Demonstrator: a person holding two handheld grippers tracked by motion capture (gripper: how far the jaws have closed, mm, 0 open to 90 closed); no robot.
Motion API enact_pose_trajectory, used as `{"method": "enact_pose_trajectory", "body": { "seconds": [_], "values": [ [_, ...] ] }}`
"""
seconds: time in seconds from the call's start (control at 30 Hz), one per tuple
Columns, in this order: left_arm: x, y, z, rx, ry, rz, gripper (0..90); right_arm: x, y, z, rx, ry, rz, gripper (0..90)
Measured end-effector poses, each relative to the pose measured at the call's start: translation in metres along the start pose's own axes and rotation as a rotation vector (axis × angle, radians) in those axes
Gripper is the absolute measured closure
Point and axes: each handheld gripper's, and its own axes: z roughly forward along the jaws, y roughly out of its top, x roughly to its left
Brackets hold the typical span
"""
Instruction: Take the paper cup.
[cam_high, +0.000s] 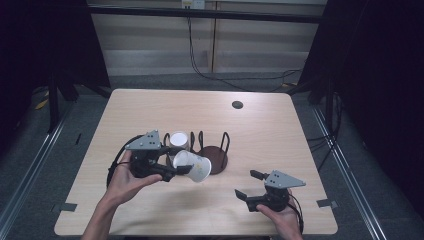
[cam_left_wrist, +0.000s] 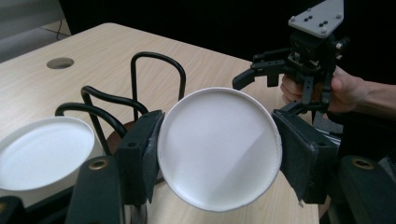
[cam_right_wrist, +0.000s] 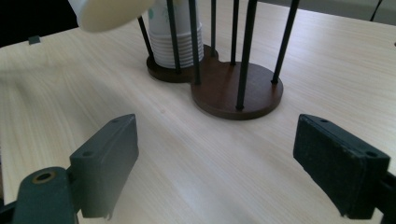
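The left gripper (cam_high: 172, 171) is clamped on a white paper cup (cam_high: 194, 165), which it holds tilted on its side, above the table (cam_high: 150, 107) and just in front of the dark wooden cup holder (cam_high: 216, 159). In the left gripper view the cup's round bottom (cam_left_wrist: 219, 147) faces the camera, with one black pad on each side of the wall near the base. A stack of the same cups (cam_high: 178, 140) stands upright in the left bay of the holder, between its wire loops; the right bay is free.

The right gripper (cam_high: 248, 185) rests low over the table near the front edge, well apart from the cup — its jaws stand wide and nothing is between them.

I think this cup is very light and its wall is thin, so it will bend or dent if squeezed hard. The paper is not slippery, so a gentle grip is enough. The base is the stiffest place, and also the rolled rim — the middle of the wall is weak. To seat it, the cup probably must be turned upright first.
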Motion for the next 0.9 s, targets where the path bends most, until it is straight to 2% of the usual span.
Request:
{"method": "enact_pose_trajectory", "body": {
  "seconds": [0.23, 0.27, 0.3, 0.37, 0.43, 0.6, 0.77, 0.8, 0.83, 0.9],
  "values": [
    [-0.001, -0.009, 0.004, -0.007, -0.021, -0.014, 36.5, 0.005, 0.017, 0.006, 0.003, 0.056, -0.020, 18.8],
    [-0.001, -0.012, 0.006, -0.005, -0.051, -0.028, 36.4, 0.007, 0.020, 0.008, 0.003, 0.066, -0.023, 19.2],
    [-0.001, -0.014, 0.008, -0.010, -0.059, -0.036, 36.4, 0.007, 0.020, 0.008, 0.003, 0.066, -0.023, 19.2],
    [0.001, -0.016, 0.011, 0.016, -0.044, -0.030, 36.4, 0.009, 0.023, 0.010, 0.000, 0.084, -0.031, 19.6],
    [0.001, -0.018, 0.013, 0.013, -0.058, -0.034, 36.4, 0.010, 0.026, 0.012, -0.007, 0.099, -0.036, 19.9],
    [-0.003, -0.021, 0.018, 0.025, -0.064, -0.029, 36.4, 0.013, 0.034, 0.015, -0.025, 0.146, -0.043, 19.8],
    [-0.006, -0.024, 0.025, 0.049, -0.066, -0.021, 36.4, 0.017, 0.043, 0.020, -0.019, 0.184, -0.051, 18.8],
    [-0.006, -0.026, 0.027, 0.055, -0.070, -0.025, 36.4, 0.018, 0.045, 0.023, -0.013, 0.207, -0.052, 17.9],
    [-0.006, -0.026, 0.027, 0.055, -0.070, -0.025, 36.4, 0.018, 0.045, 0.023, -0.013, 0.207, -0.052, 17.9],
    [-0.005, -0.027, 0.026, 0.057, -0.070, -0.028, 36.4, 0.020, 0.046, 0.028, -0.009, 0.236, -0.052, 16.6]
  ]
}}
